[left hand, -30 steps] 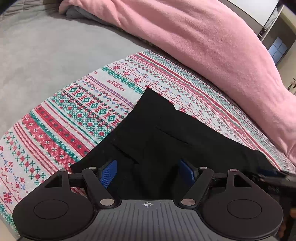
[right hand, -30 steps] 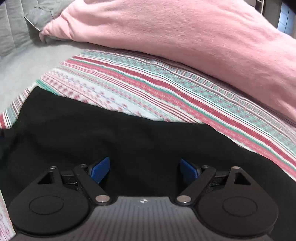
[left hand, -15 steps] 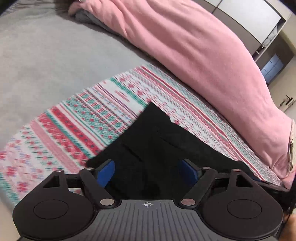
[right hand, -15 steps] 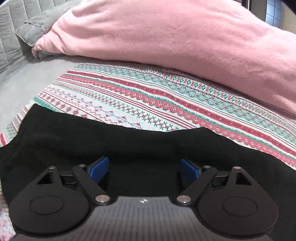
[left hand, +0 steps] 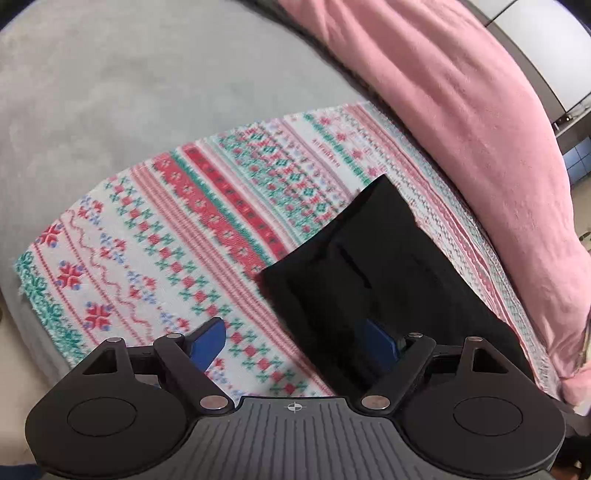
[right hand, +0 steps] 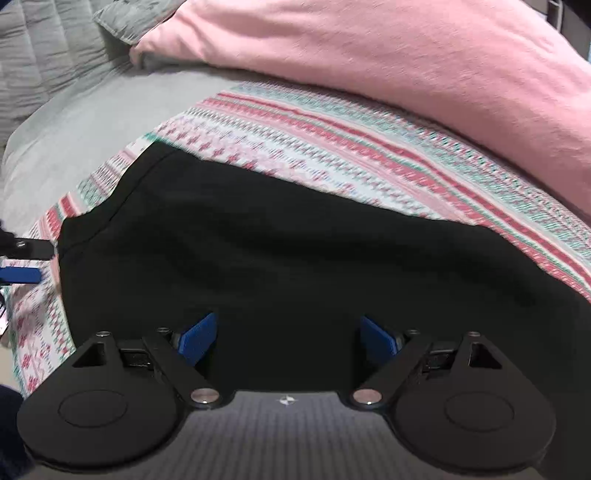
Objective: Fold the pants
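Black pants lie folded flat on a patterned red, green and white blanket. My left gripper is open and empty, above the pants' near left edge, with one blue pad over the blanket and the other over the black cloth. In the right wrist view the pants fill the middle. My right gripper is open and empty just above them. The left gripper's blue fingertip shows at the left edge of the right wrist view.
A big pink duvet lies bunched along the far side of the blanket, also in the right wrist view. A grey bedsheet covers the bed to the left. A grey quilted headboard and grey pillow stand at far left.
Both grippers have lifted and drawn back from the pants, staying open. The left gripper has swung left, so more blanket and less black cloth shows in front of it.
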### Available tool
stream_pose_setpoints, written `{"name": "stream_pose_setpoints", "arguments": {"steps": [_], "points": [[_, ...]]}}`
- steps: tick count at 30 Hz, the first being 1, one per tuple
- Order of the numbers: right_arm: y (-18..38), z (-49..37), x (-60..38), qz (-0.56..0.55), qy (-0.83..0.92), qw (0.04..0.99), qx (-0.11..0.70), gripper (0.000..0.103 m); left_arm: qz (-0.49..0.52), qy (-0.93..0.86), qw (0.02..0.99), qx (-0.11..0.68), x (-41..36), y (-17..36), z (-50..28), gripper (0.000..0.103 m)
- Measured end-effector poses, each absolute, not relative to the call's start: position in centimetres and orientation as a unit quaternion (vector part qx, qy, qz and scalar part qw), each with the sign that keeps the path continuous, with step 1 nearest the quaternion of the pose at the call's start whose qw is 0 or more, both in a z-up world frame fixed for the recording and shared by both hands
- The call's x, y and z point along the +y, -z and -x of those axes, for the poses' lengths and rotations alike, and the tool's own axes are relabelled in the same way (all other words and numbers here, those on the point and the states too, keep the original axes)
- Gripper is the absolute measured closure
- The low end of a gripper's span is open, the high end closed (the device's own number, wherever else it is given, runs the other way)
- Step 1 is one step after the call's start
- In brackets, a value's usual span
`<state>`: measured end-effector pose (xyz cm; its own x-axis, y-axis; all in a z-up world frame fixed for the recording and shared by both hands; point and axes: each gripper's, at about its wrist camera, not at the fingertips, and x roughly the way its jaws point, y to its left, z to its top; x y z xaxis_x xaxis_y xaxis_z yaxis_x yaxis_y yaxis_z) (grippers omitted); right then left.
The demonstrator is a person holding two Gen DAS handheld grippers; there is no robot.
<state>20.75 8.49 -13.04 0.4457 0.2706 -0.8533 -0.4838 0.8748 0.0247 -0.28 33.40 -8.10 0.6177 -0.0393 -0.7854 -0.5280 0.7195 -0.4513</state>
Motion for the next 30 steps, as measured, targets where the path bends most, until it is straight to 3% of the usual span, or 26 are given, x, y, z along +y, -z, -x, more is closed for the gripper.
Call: {"name": "stream_pose_setpoints", "arguments": {"steps": [2,4,6,9,11,15,19,21,25,26,29,30], "points": [[13.5,-20.9,9.4,0.114,-0.240,0.835,0.481,0.047,0.321,-0.149,0.845,0.402,32.5,8.2,-0.4,0.023],[13.7,-20.3,10.0,0.124,-0.254,0.829,0.483,0.047,0.291,-0.175,0.854,0.394,31.6,8.5,-1.1,0.037],[14.2,-19.9,10.5,0.138,-0.260,0.823,0.485,0.046,0.257,-0.171,0.868,0.390,30.9,8.6,-1.9,0.063],[14.6,-19.4,11.1,0.145,-0.268,0.817,0.489,0.043,0.256,-0.179,0.869,0.383,30.7,8.5,-2.0,0.086],[14.4,-18.7,11.3,0.153,-0.277,0.814,0.488,0.043,0.250,-0.184,0.880,0.358,30.9,6.8,-1.4,0.088],[14.6,-17.2,11.7,0.161,-0.286,0.806,0.493,0.042,0.255,-0.171,0.879,0.365,31.8,6.2,-1.1,0.088],[14.5,-16.9,11.0,0.167,-0.285,0.795,0.509,0.041,0.188,-0.163,0.886,0.390,29.9,7.7,-1.4,0.088],[14.3,-17.1,10.1,0.164,-0.282,0.789,0.521,0.040,0.166,-0.137,0.886,0.412,30.3,7.8,-1.8,0.076],[14.4,-17.2,7.6,0.167,-0.273,0.785,0.530,0.038,0.297,-0.129,0.853,0.409,35.2,7.1,-1.6,0.062],[14.2,-17.1,7.1,0.165,-0.271,0.786,0.530,0.038,0.297,-0.144,0.857,0.397,35.6,6.5,-1.3,0.059],[13.4,-16.7,5.3,0.155,-0.266,0.791,0.528,0.038,0.223,-0.193,0.884,0.364,34.9,4.1,-1.2,0.037],[13.2,-16.7,4.5,0.149,-0.257,0.796,0.527,0.038,0.208,-0.183,0.890,0.363,34.4,3.6,-1.5,0.034]]}}
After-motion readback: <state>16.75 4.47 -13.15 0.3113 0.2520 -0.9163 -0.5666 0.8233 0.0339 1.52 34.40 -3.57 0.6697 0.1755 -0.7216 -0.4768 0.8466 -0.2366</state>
